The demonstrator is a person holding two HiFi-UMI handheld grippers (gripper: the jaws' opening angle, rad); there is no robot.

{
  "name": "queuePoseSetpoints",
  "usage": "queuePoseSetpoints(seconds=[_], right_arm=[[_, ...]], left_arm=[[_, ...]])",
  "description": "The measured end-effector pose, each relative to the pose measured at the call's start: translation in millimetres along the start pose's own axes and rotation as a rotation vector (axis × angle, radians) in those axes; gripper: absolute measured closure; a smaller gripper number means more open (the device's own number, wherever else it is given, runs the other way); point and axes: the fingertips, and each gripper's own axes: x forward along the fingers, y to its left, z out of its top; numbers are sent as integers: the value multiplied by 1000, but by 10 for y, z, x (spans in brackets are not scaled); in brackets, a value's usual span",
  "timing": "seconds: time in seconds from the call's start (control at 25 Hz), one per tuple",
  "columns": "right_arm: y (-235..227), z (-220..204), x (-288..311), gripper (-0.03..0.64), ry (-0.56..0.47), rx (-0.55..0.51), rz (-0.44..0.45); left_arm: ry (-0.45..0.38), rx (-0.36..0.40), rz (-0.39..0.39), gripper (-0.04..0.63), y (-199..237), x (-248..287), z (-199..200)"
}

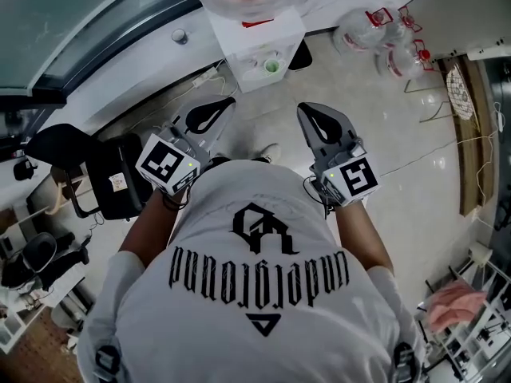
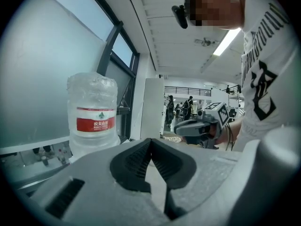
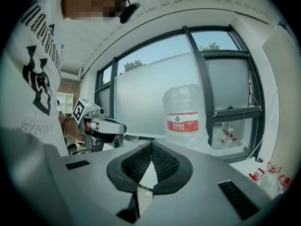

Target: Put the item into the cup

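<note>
Task not started, as far as the pics show: neither gripper holds an item, and there's no cup I can ID for sure. The only candidate is a small green thing [image 1: 271, 66] in the recess of the water dispenser [image 1: 257, 38], straight ahead of the person; too small to call. The item itself shows in no view, so pick-up, carry and drop all look left to do.

Left gripper [image 1: 219, 108]: jaws closed, tips touching, nothing btwn them. Right gripper [image 1: 310, 114]: same, jaws together w/ only a thin slit lower down, empty.

Both are held out in front of the chest, about level w/ each other, apart, tips angled slightly inward toward the dispenser. Forearms [image 1: 152, 234] are bent, elbows close to the body. Each gripper view shows the other gripper across from it. The big water bottle [image 2: 92, 112] sits on top of the dispenser beyond. The person stands on the pale floor [image 1: 383, 126].
</note>
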Motion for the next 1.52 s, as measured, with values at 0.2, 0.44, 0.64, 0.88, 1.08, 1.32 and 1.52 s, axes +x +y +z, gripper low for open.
queuePoseSetpoints(seconds=[0.2, 0.44, 0.64, 0.88, 1.08, 1.32, 1.52], right_arm=[[354, 79, 143, 603, -19, 10, -14], [978, 137, 462, 603, -9, -11, -21], [1531, 114, 658, 603, 14, -8, -44], [2040, 52, 691, 603, 63, -3, -87], [2187, 78, 560, 603, 74, -9, -120], [2223, 97, 286, 603, 50, -24, -136], [2194, 24, -111, 603, 42, -31, -137]], left_arm=[[6, 15, -25, 581, 74, -366, 27], [-13, -5, -25, 581, 252, -1117, -100], [-26, -51, -60, 581, 313, -1699, -293], [-24, -73, -120, 581, 290, -2118, -497], [-43, -98, -156, 581, 156, -2186, -494], [-41, -84, -170, 580, -97, -2147, -469], [-40, -73, -176, 580, -452, -2007, -462]])
